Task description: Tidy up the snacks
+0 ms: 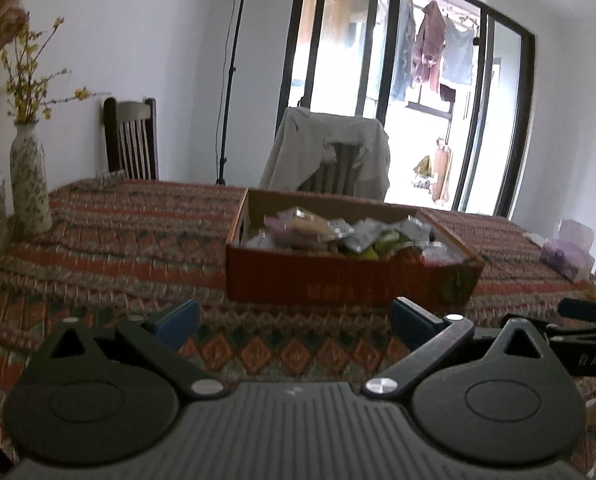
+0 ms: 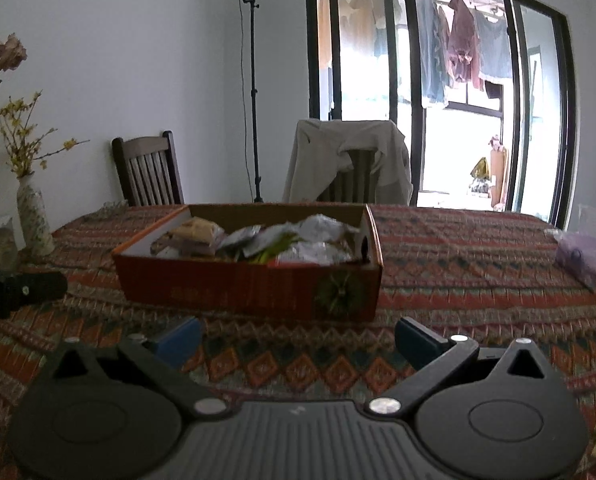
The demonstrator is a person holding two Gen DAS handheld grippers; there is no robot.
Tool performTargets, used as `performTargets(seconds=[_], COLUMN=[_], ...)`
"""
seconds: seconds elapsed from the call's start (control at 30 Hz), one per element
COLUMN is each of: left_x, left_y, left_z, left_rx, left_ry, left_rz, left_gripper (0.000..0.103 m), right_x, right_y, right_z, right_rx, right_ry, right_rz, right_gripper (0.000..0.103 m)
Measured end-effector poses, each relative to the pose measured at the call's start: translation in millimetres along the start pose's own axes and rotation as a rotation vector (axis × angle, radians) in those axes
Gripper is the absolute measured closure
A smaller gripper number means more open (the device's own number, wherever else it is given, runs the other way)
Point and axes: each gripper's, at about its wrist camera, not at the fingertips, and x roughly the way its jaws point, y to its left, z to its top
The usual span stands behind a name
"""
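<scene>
Snacks (image 1: 338,232) sit heaped in the cardboard box (image 1: 338,280) mid-counter (image 1: 118,240), so sorting looks nearly done. My left claw (image 1: 294,320) and right claw (image 2: 298,340) both gape wide, holding nothing.

on the side of my other gripper (image 1: 590,344), at the right edge of my left wrist view, i can make out pale characters that look like "0a6", though they are blurred. the front wall of the orange cardboard box (image 1: 338,284) carries a row of faint printed characters in both views, too smeared for me to read.
</scene>
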Motion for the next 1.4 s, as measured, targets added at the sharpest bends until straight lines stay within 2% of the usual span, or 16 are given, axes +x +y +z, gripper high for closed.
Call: performTargets(seconds=[0.37, 1.4], left_x=[-11, -16], left_y=[-2, -4], left_z=[-23, -26], left_rx=[0.008, 0.015], left_ry=[0.040, 0.038], left_rz=[0.016, 0.011], left_gripper=[0.000, 0.000], right_x=[-15, -19], right_y=[0, 2], right_z=[-14, -14], right_rx=[0.018, 0.017], right_ry=[0.013, 0.016], right_rz=[-0.002, -0.001], right_gripper=[0.000, 0.000])
